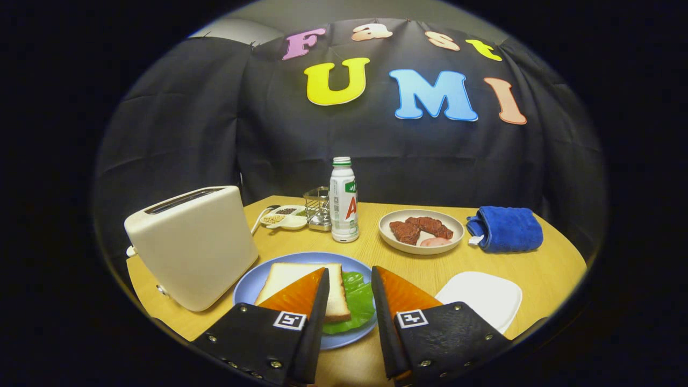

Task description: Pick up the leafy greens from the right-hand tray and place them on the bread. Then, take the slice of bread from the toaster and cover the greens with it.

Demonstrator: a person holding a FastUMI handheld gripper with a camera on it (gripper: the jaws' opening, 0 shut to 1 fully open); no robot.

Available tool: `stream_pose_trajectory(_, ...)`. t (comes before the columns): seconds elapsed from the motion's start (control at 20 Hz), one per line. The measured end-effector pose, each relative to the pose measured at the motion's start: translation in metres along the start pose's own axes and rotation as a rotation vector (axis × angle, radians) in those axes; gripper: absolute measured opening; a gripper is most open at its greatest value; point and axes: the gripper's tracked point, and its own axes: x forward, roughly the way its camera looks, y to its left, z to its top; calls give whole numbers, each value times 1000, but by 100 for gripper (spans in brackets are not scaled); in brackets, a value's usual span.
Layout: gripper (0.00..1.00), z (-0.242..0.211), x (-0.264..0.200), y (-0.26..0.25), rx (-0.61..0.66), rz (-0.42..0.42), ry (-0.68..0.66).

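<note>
Currently the gripper (pixel 349 290) fingers stand apart, gripping nothing, above the blue plate (pixel 252 279). Bread (pixel 290 274) lies on it, covering the leafy greens (pixel 357 301). Toaster (pixel 193 244) stands left.

We are holding the gripper (pixel 349 285) level and pointing toward the far side, its two fingers (pixel 301 298) standing apart with an empty gap, gripping nothing

My gripper (pixel 349 279) hangs with fingers apart above the blue plate (pixel 252 279). The toaster (pixel 193 244) walls off the plate's left; behind it stands the bottle (pixel 344 201). Right of the plate, bare surface (pixel 430 269) lies free.
</note>
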Motion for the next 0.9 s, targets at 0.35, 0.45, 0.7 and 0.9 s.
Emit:
stream_pose_trajectory(0.35, 47, 46, -54, -86, -103, -63, -195)
stream_pose_trajectory(0.45, 47, 47, -71, -116, -134, -65, -218)
stream_pose_trajectory(0.7, 47, 30, -92, -192, -13, -22, -204)
stream_pose_trajectory(0.9, 47, 29, -128, -296, -39, -157, -277)
